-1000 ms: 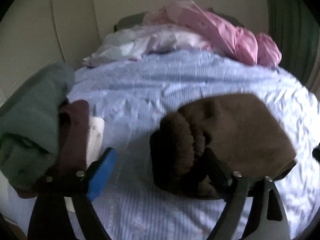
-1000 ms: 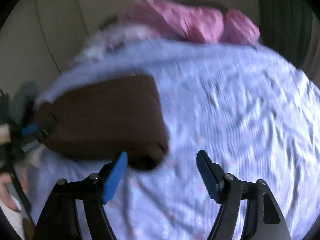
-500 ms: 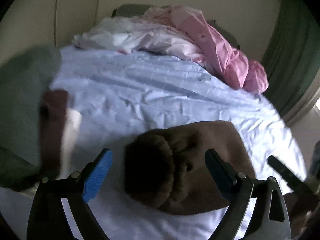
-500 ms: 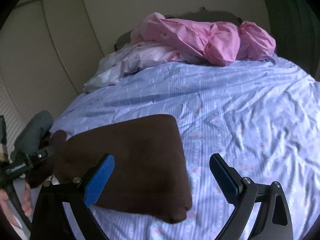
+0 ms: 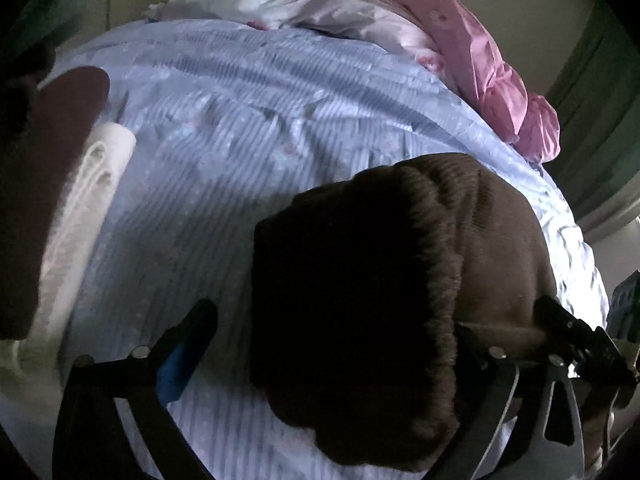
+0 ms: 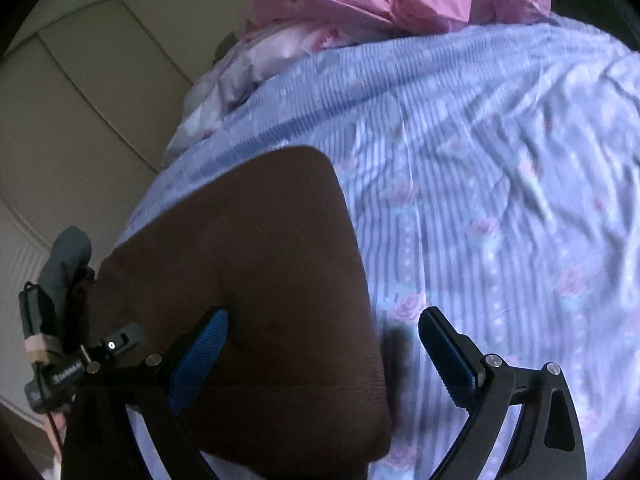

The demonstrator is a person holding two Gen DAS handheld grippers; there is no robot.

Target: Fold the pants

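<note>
Left wrist view: at the left edge lies a stack of folded clothes (image 5: 60,184); the left gripper (image 5: 332,340), jaws just widened and apart, straddles the folded brown pants (image 5: 380,280) at lower centre on the striped bedsheet (image 5: 240,112). Right wrist view: the right gripper (image 6: 324,356), jaws spread, straddles the pants' lower right edge.

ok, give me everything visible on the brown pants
The brown pants are dark brown, soft and fleecy-looking, already folded into a thick, compact block lying flat on the blue striped floral bedspread. The left view shows the gathered, ribbed end bunched into rounded folds; the right view shows a smooth top face and a squared corner. Both tools straddle it with jaws wide and no pad pressing: the left tool over the bunched end, the right tool over the near right edge.
</note>
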